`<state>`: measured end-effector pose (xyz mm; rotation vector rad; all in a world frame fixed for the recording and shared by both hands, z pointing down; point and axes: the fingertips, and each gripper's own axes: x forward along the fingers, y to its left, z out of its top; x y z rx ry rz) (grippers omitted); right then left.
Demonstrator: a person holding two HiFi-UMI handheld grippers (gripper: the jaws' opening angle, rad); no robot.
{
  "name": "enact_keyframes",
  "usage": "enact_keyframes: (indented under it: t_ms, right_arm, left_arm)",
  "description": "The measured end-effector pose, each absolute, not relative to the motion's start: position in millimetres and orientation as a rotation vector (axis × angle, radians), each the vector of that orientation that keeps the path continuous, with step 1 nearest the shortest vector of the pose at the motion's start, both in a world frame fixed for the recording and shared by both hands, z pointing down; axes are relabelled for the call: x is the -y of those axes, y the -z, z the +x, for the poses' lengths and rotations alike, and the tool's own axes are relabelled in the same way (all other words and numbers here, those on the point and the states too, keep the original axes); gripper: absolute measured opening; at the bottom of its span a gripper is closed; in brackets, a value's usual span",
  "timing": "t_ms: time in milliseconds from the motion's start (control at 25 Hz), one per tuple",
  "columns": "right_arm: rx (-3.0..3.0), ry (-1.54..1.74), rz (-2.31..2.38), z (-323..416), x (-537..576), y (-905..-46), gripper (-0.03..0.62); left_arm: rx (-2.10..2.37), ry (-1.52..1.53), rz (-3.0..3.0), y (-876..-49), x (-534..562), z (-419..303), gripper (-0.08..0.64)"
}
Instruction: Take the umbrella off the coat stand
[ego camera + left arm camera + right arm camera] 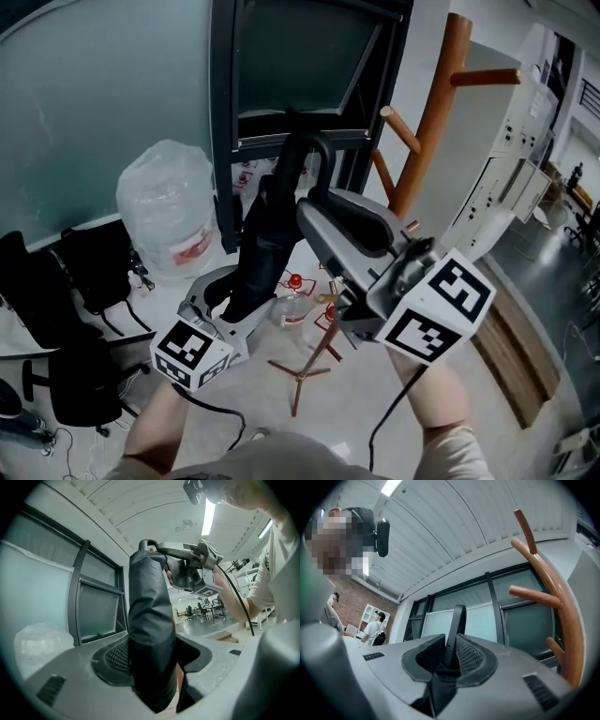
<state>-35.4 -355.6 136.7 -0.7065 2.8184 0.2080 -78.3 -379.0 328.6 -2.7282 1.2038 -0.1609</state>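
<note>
The umbrella (265, 234) hangs nearly upright in the air, crook (314, 150) on top. It seems clear of the stand (427, 112), which rises apart to its right. The left gripper (236, 298) is clamped round the umbrella low down. The right gripper (317, 208) pinches the crook (a thin bite, jaws almost together). Drawing it further from the pegs looks like what remains. The tip is hidden below the left jaws.
</note>
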Motion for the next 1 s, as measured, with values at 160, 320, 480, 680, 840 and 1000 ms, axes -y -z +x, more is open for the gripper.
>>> enact_keyframes:
  t_ms: [160, 320, 480, 680, 840, 1000]
  right_arm:
    - [-2.846, -0.158, -0.714, -37, 358, -162, 0.071]
    - [-2.860, -0.147, -0.708, -37, 362, -182, 0.072]
    - [-2.889, -0.143, -0.718, -38, 362, -200, 0.075]
    - [-2.915, -0.089, -0.727, -39, 367, -223, 0.075]
    - [-2.930, -0.031, -0.744, -35, 372, -244, 0.075]
    - [-2.947, 0.022, -0.759, -34, 378, -263, 0.075]
  left_arm:
    - [-1.236, 0.215, -2.732, -354, 375, -83, 0.270]
    - [-1.256, 0.248, -2.740, -374, 375, -85, 0.270]
    - [-1.266, 0.261, -2.754, -392, 373, -84, 0.270]
    - [-1.264, 0.277, -2.796, -416, 372, -81, 0.268]
    - [-1.265, 0.306, -2.825, -437, 370, -78, 0.268]
    - [-1.258, 0.335, -2.861, -457, 370, -76, 0.268]
